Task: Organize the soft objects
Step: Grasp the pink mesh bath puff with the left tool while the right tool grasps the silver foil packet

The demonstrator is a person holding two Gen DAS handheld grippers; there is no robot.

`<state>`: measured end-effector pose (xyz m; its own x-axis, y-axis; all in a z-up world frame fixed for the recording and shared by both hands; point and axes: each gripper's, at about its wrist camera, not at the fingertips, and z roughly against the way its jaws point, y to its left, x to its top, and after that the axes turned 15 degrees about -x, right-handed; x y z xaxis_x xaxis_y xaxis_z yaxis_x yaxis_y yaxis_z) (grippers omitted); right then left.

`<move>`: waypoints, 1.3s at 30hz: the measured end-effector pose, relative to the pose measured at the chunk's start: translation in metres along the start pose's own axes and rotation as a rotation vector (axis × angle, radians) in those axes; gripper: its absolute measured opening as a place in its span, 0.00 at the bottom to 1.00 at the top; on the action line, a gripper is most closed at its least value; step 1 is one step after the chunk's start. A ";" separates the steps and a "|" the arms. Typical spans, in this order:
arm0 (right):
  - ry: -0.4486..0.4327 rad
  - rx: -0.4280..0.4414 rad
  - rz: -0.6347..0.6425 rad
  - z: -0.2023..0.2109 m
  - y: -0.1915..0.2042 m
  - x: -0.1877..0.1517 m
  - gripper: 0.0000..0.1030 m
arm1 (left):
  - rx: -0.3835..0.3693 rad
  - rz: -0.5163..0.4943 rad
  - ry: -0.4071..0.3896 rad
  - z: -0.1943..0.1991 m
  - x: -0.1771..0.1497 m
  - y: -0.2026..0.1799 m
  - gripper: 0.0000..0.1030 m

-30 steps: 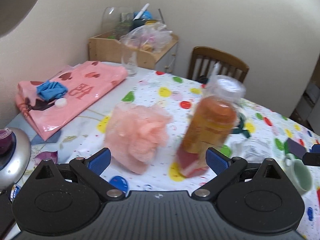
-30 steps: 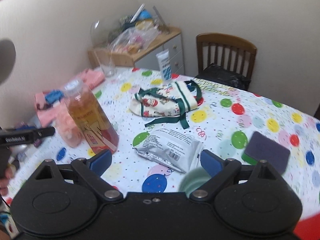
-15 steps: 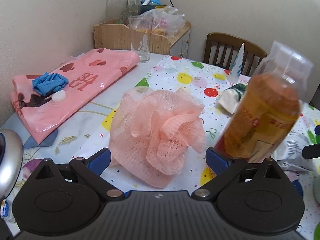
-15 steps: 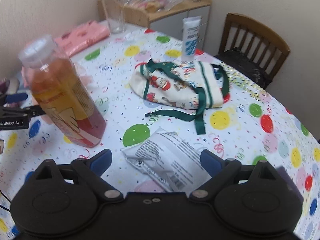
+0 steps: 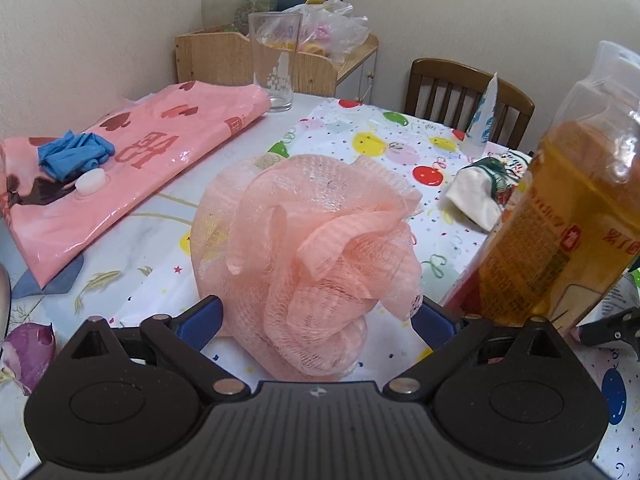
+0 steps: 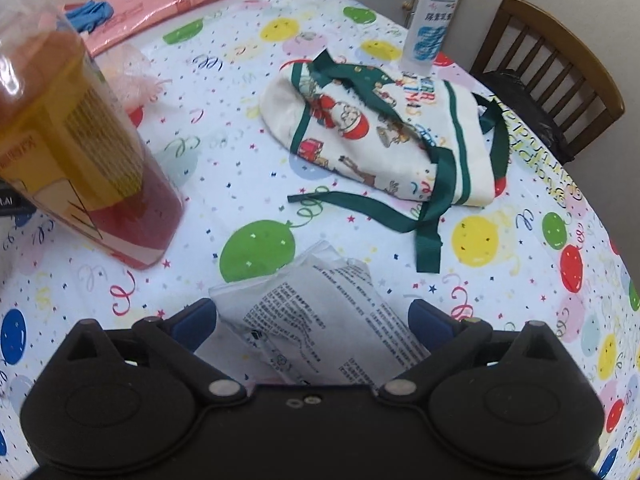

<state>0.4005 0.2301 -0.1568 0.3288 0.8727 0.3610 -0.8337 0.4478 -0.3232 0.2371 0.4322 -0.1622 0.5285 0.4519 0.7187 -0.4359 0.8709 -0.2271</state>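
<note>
Both tongs sat low over a balloon-print tablecloth (image 6: 256, 92), each lined up on one soft item; my read is this was the approach step just ahead of two grabs.

Left gripper (image 5: 316, 316): jaws wide, blue pads either side of the pink mesh bath pouf (image 5: 308, 264). The pouf filled the gap and bulged ahead of the fingertips. Its mesh ran up to both pads, but I could not tell if it touched them; nothing was squeezed, so not held. Just right of this gripper stood a tall bottle of orange liquid (image 5: 560, 216), close enough to get bumped if the grip swung that way. Far ahead-left lay a pink heart-print plastic bag (image 5: 132, 152) with blue gloves (image 5: 72, 156) on top, and a drinking glass (image 5: 274, 60) beyond that.

Right gripper (image 6: 312, 316): jaws as wide as they went, having just opened a bit more, with the white printed packet (image 6: 320, 320) lying flat between the pads. Packet edges sat close inside both pads with no pinch visible, so not gripped. Ahead lay the Christmas-print drawstring bag (image 6: 380, 132), its green ribbons trailing back toward the packet, well apart from the pads. A white tube (image 6: 434, 24) stood upright beyond the bag. The bottle stood ahead-left of this gripper.

The pouf probably compresses a lot, so the jaws likely need to close far.
</note>
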 end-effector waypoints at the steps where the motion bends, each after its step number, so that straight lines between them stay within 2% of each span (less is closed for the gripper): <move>1: 0.002 0.003 0.009 -0.001 0.001 0.000 1.00 | -0.006 0.001 -0.004 0.000 -0.001 0.001 0.92; 3: 0.007 0.009 0.017 -0.003 0.003 -0.002 1.00 | -0.009 0.007 0.002 -0.001 -0.002 0.004 0.75; 8: 0.010 -0.007 0.053 -0.005 0.010 -0.004 0.95 | -0.028 0.087 0.003 0.000 0.000 0.017 0.60; 13: -0.002 -0.039 0.063 -0.003 0.014 -0.007 0.78 | -0.033 0.112 -0.004 0.003 0.002 0.023 0.44; 17: -0.007 -0.039 0.045 0.000 0.015 -0.009 0.74 | -0.036 0.116 -0.014 0.005 0.003 0.022 0.35; 22: -0.028 -0.024 -0.025 0.011 0.012 -0.011 0.61 | -0.042 0.109 -0.030 0.010 0.003 0.020 0.33; 25: -0.055 -0.019 -0.072 0.023 0.009 -0.011 0.58 | -0.043 0.108 -0.047 0.015 0.004 0.019 0.32; 30: -0.100 -0.001 -0.159 0.047 0.003 -0.013 0.56 | -0.045 0.105 -0.062 0.026 0.006 0.017 0.32; 39: -0.148 -0.006 -0.242 0.101 0.000 -0.026 0.56 | -0.062 0.093 -0.095 0.062 0.013 0.007 0.32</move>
<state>0.3470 0.1882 -0.0780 0.4493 0.7024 0.5520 -0.7362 0.6411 -0.2167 0.1959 0.4319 -0.1132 0.4150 0.5134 0.7512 -0.4320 0.8378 -0.3339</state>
